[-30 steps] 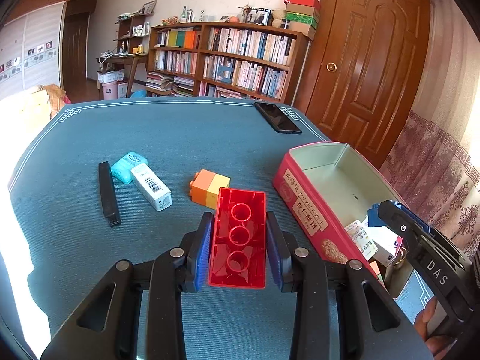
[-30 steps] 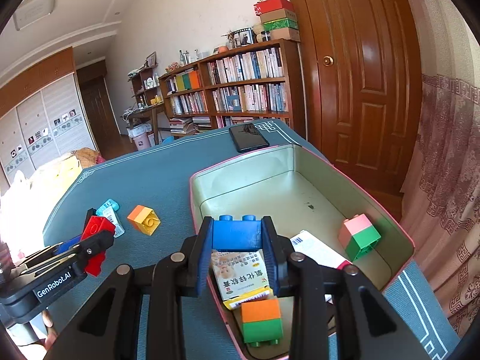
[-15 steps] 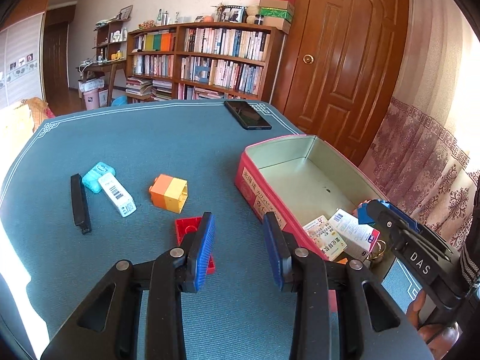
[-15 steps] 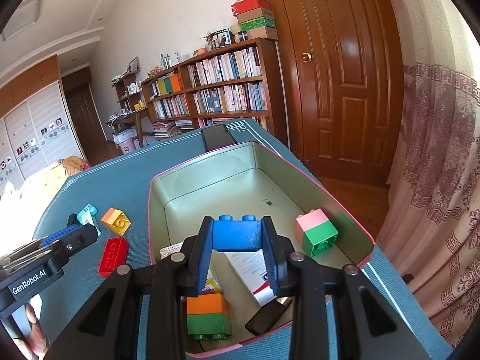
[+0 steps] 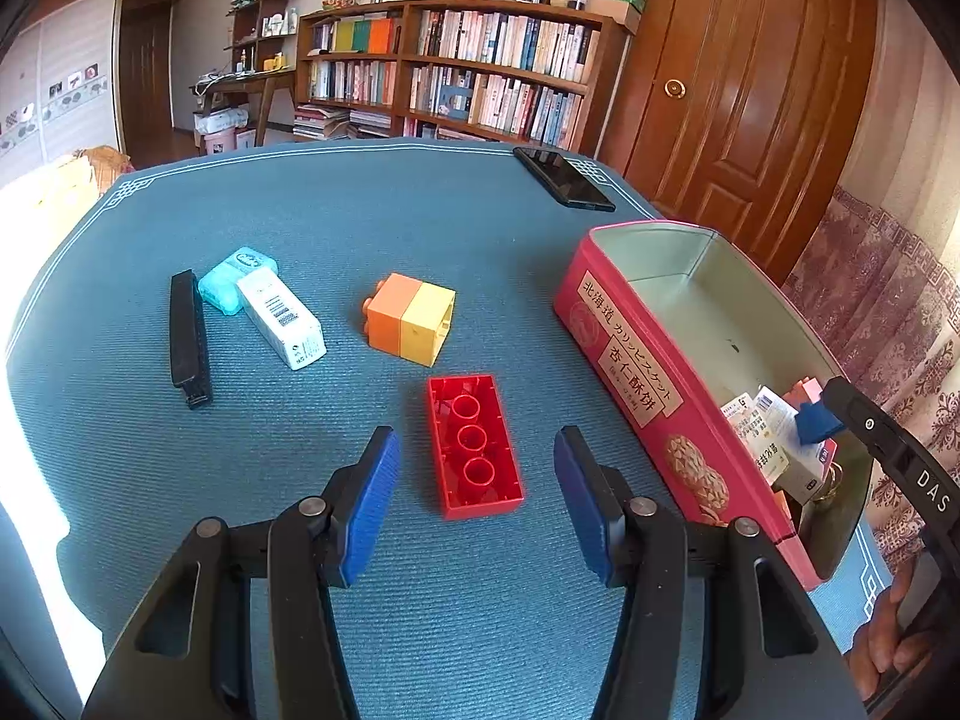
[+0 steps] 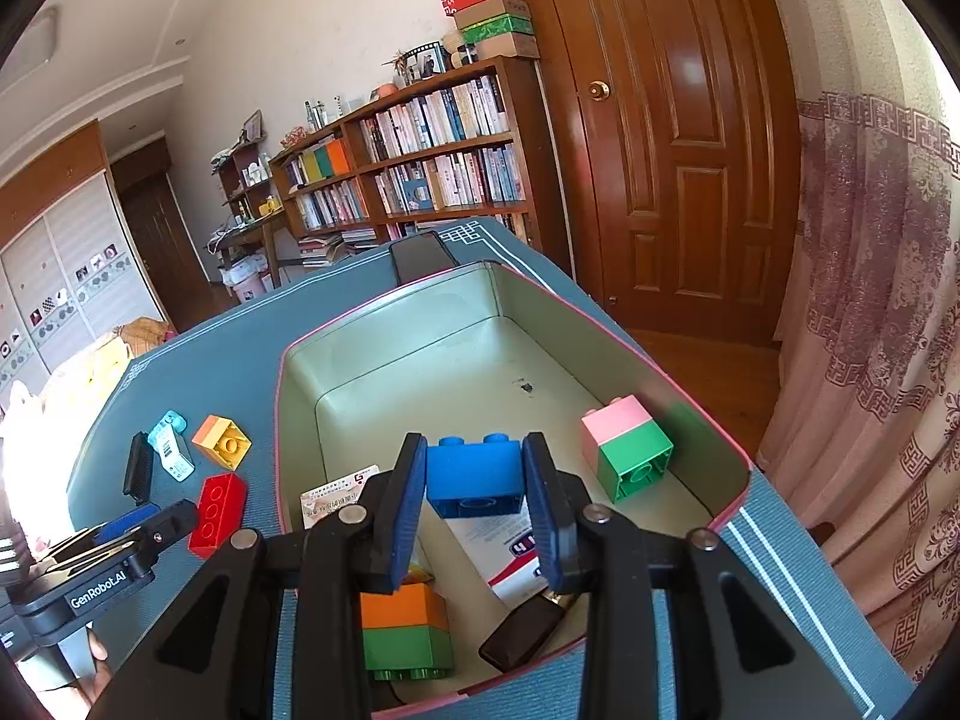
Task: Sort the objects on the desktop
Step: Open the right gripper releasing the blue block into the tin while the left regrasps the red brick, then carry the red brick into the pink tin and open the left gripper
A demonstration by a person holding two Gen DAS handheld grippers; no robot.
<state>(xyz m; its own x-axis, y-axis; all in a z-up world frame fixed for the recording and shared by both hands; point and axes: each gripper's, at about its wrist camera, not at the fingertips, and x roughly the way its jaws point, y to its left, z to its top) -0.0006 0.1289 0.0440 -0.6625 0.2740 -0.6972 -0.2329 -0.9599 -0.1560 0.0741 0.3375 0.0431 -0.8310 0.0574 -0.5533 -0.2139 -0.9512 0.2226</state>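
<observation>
The red brick [image 5: 474, 447] lies studs-down on the blue table cloth, just ahead of my left gripper [image 5: 475, 441]. Its jaws are opening and stand wide on either side, touching nothing. In the right wrist view the red brick [image 6: 217, 513] sits beside the left gripper [image 6: 153, 519]. My right gripper [image 6: 474, 480] hangs over the open pink tin [image 6: 384, 372] with a blue brick [image 6: 474, 471] between its pads. Those jaws are starting to open, but the pads still touch the brick. The left wrist view shows that blue brick [image 5: 813, 420] over the tin [image 5: 624, 324].
On the cloth lie an orange-yellow block [image 5: 411, 318], a white box [image 5: 282, 315], a teal case [image 5: 237, 279] and a black clip [image 5: 189, 339]. A phone [image 5: 564, 177] rests at the far edge. The tin holds a pink-green block [image 6: 627, 444], an orange-green block [image 6: 405, 624] and paper packets [image 6: 510, 546].
My left gripper let go of the red brick, which now lies on the table, and its jaws spread wide. My right gripper carried the blue brick further over the tin.
</observation>
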